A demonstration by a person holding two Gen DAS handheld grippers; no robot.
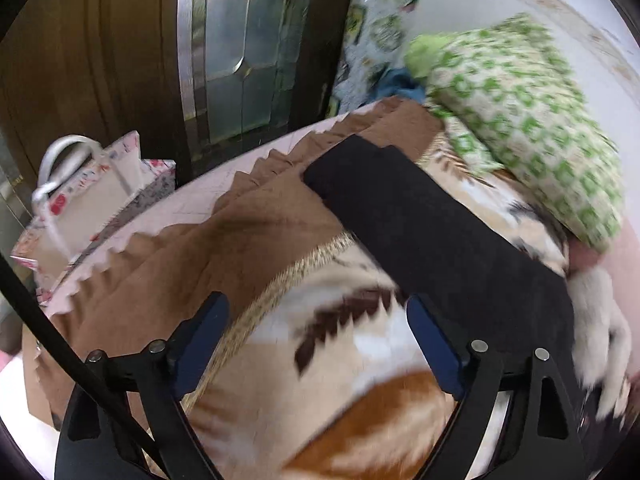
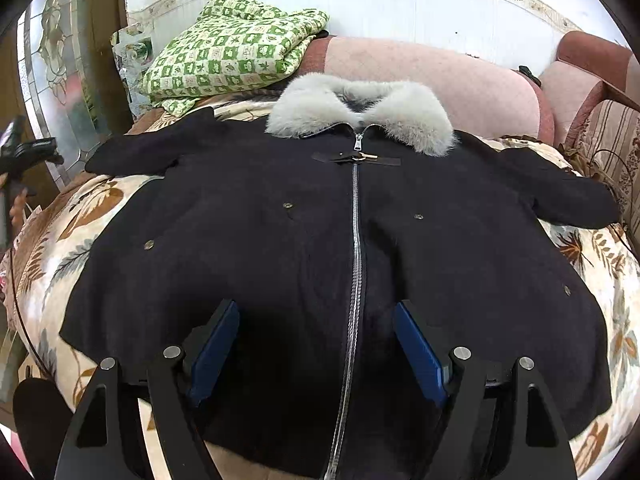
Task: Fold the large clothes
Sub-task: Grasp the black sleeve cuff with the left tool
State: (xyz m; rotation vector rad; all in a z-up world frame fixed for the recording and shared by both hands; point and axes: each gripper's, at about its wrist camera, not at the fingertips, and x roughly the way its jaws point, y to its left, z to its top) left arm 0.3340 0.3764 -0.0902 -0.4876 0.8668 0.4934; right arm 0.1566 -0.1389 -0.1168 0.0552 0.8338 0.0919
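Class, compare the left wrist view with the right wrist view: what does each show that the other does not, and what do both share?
Only the left wrist view shows a floral gift bag beside the bed. Only the right wrist view shows the coat's zipper and whole front laid flat. Both show the black coat, its grey fur collar, the leaf-patterned blanket and the green checked bedding.

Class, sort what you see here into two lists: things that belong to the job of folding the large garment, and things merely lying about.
Belongs to the job:
black coat, laid flat and zipped
its fur collar
its sleeve
left gripper, open
right gripper, open

Lying about:
green patterned cloth
leaf-print blanket under the coat
floral gift bag
pink sofa back
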